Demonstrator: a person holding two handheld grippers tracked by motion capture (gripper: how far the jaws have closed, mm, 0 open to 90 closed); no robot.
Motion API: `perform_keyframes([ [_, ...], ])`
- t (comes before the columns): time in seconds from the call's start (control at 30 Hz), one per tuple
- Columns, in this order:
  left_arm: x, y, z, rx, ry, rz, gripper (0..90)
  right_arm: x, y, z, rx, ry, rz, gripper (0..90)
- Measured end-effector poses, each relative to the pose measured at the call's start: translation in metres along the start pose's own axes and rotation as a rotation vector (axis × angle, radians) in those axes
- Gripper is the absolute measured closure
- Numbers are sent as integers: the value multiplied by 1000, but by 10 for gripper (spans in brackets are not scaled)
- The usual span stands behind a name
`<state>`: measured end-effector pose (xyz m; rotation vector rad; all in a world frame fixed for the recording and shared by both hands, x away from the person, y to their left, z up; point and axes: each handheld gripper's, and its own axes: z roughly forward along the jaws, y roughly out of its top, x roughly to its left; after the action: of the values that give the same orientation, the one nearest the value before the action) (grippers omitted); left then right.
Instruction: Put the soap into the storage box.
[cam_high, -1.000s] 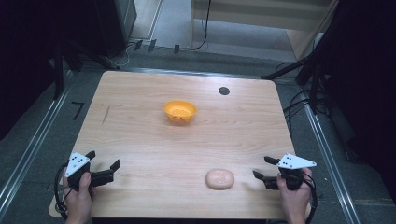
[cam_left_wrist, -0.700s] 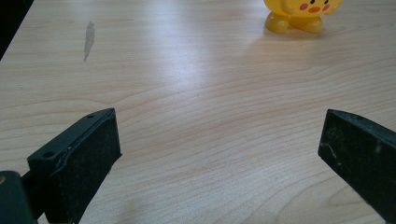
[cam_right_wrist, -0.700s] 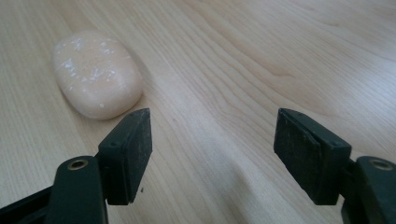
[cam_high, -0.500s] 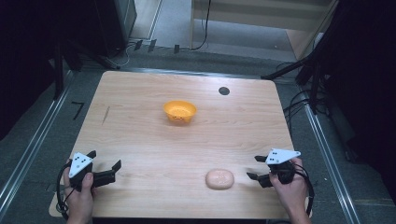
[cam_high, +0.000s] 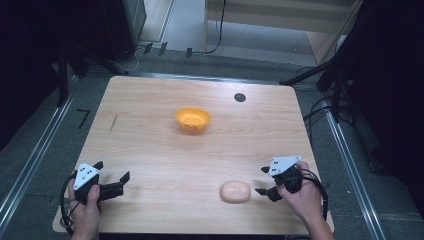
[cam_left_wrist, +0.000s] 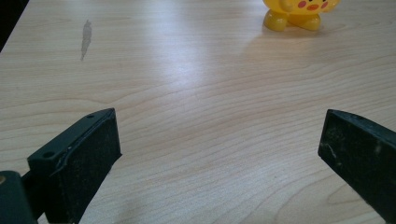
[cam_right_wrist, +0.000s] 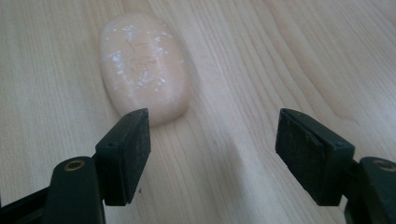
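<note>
The right gripper (cam_high: 264, 180) has slid closer to the smooth oval soap (cam_high: 235, 192), jaws wide; left gripper (cam_high: 111, 176) gapes too; orange bowl (cam_high: 192, 119) holds nothing visible.

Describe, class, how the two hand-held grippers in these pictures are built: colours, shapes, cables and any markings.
Each gripper, left and right, has a black body with two black block-shaped jaws and a pale grey three-cornered plate on top, dotted with small dark marks. A black cable loops from each. Close up, the left gripper's pads look matte and scuffed; the right gripper's pads sit on arms with brass-coloured fasteners. No sleeves are visible.
</note>
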<state>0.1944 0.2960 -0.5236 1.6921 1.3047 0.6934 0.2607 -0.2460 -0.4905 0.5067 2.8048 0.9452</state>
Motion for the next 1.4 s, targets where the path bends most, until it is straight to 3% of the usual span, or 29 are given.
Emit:
perform_keyframes([
  [0.4,0,0,0,-1,-4,3,0,7,20,16,57,79,-83,282],
  [0.57,0,0,0,2,-4,3,0,11,25,23,67,121,-93,241],
  [0.87,0,0,0,0,-7,1,0,19,31,36,113,141,-154,258],
  [1.4,1,0,0,-1,-10,0,0,27,40,52,166,157,-195,265],
])
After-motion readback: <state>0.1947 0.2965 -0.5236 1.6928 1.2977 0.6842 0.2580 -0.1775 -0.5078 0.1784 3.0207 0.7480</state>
